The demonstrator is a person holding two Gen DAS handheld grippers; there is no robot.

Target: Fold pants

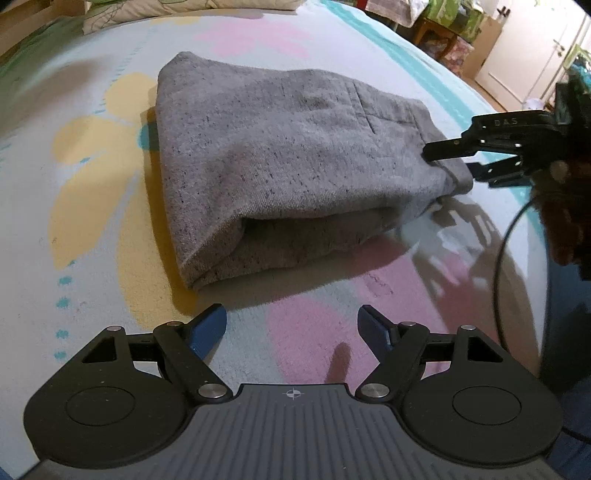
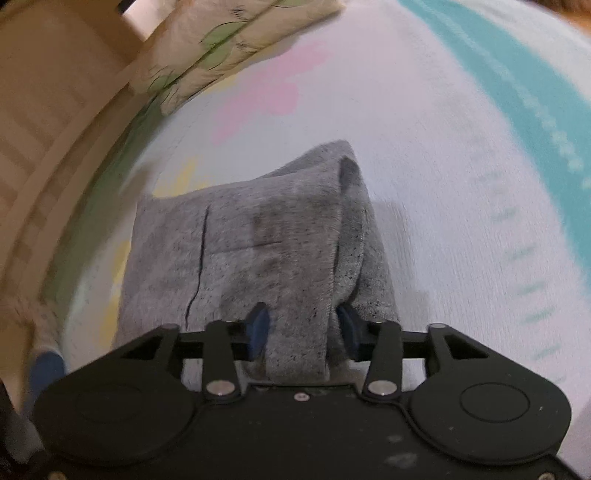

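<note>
**Grey pants folded on a flowered bed**

Left wrist view: The bed (image 1: 332, 44) has a pale cover with yellow and pink flower shapes and a teal band along the far side. A pillow (image 1: 184, 11) with green leaf print lies at the head. Beyond the bed, at the upper right, stand wooden furniture and a white door (image 1: 535, 55). The pants (image 1: 288, 162), grey and speckled, lie folded in a thick bundle in the middle of the bed. The left gripper (image 1: 291, 328) hovers near the bundle's closer edge, its jaws wide apart and holding nothing. The right gripper (image 1: 448, 160) reaches in from the right, one finger above and one below the corner of the pants.

Right wrist view: The picture is blurred. Here the corner of the pants (image 2: 258, 251) is seen close: a band of grey cloth lies between the fingers of the right gripper (image 2: 303, 321), which are partly closed and touch it on both sides. A wooden headboard (image 2: 44, 129) curves along the left, which the other view hardly shows. This view does not show the door.
</note>
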